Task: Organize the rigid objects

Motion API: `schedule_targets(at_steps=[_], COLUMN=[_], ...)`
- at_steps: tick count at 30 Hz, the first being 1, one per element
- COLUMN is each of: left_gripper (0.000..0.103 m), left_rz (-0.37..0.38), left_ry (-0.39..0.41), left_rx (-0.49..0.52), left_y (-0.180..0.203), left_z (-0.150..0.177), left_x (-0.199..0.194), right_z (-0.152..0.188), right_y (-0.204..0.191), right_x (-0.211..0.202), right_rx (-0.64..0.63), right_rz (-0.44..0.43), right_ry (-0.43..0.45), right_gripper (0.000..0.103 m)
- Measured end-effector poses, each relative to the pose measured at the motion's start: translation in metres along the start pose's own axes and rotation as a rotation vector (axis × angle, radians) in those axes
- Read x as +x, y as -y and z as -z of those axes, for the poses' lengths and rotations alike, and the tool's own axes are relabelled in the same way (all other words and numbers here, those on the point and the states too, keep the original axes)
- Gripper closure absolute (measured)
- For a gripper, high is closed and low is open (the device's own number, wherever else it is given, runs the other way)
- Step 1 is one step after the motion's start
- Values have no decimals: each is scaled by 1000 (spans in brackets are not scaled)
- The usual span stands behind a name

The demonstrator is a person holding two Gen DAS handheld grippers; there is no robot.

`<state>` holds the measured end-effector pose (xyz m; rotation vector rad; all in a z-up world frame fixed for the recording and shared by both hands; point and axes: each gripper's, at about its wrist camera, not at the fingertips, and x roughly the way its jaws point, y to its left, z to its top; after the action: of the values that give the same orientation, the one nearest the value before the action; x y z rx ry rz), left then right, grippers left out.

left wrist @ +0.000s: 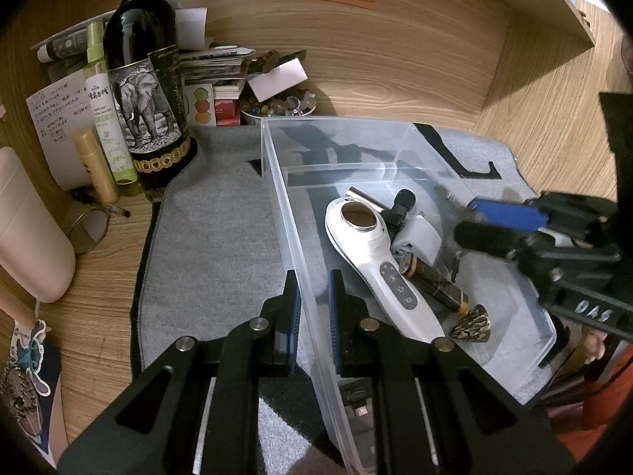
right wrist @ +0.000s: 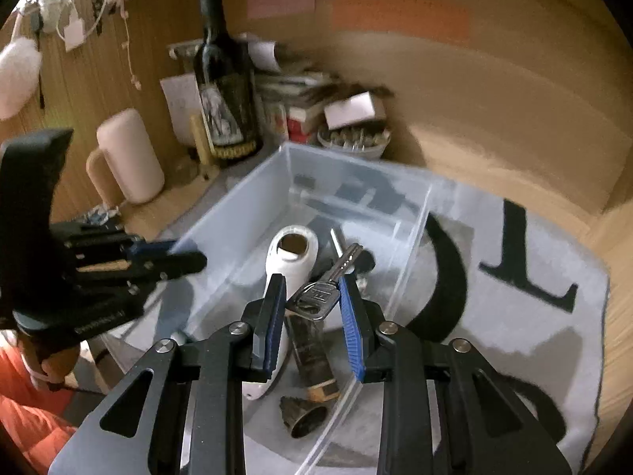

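Small flat silver metal key (right wrist: 322, 289) pinched by its square head between the pads of the right gripper (right wrist: 312, 297), hanging over the clear plastic bin (left wrist: 277, 182). Light, stiff, probably slick, so best gripped flat on that head. Left gripper (left wrist: 310, 308) straddling and steadying the bin's near wall, whether squeezing it hard to tell. Bin on a grey felt mat (left wrist: 221, 213) atop a cluttered wooden desk (left wrist: 395, 67), dark wine bottle (left wrist: 146, 91) nearby.

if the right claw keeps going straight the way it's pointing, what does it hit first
Probably the white handheld device lying in the clear bin. The right claw holds a key above it, pointing down into the bin; depth is unclear.
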<state>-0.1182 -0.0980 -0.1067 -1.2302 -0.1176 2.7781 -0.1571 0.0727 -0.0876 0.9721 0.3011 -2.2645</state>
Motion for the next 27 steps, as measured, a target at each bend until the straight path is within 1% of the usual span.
schedule_targets(at_steps=[7, 10, 12, 14, 17, 18, 19, 20, 21, 22, 23, 24, 25, 27], left_gripper=[89, 89, 89, 89, 89, 89, 89, 88, 81, 71, 66, 56, 50, 44], left_rz=[1, -1, -2, -6, -25, -37, -51, -57, -62, -68, -77, -87, -97, -106], left_ry=[-1, -2, -3, -7, -4, 8, 29, 43, 66, 92, 117, 150, 192, 251], left_rx=[-1, 1, 1, 2, 3, 6, 11, 14, 19, 27, 34, 45, 62, 80], left_y=[0, 0, 0, 1, 1, 2, 3, 4, 7, 10, 13, 18, 24, 34], left_z=[0, 0, 0, 0, -3, -5, -6, -8, -9, -10, -11, -11, -10, -10], left_x=[0, 0, 0, 0, -3, -6, -12, -17, -24, -31, -37, -45, -56, -70], right_z=[8, 8, 8, 8, 9, 10, 10, 10, 11, 11, 11, 12, 12, 14], right_y=[2, 4, 5, 4, -1, -2, -3, -3, -2, -2, 0, 2, 5, 8], right_x=[14, 12, 8, 3, -10, -17, -23, -30, -39, -46, -55, -65, -75, -92], right_rx=[15, 32, 39, 41, 25, 16, 11, 8, 8, 10, 16, 26, 36, 50], right_rz=[-12, -11, -8, 4, 27, 43, 56, 72, 89, 100, 113, 126, 139, 163], right_ry=[-58, -60, -48, -30, 10, 30, 48, 72, 101, 123, 148, 176, 203, 249], right_gripper=[77, 77, 74, 58, 47, 40, 36, 29, 25, 23, 20, 18, 17, 12])
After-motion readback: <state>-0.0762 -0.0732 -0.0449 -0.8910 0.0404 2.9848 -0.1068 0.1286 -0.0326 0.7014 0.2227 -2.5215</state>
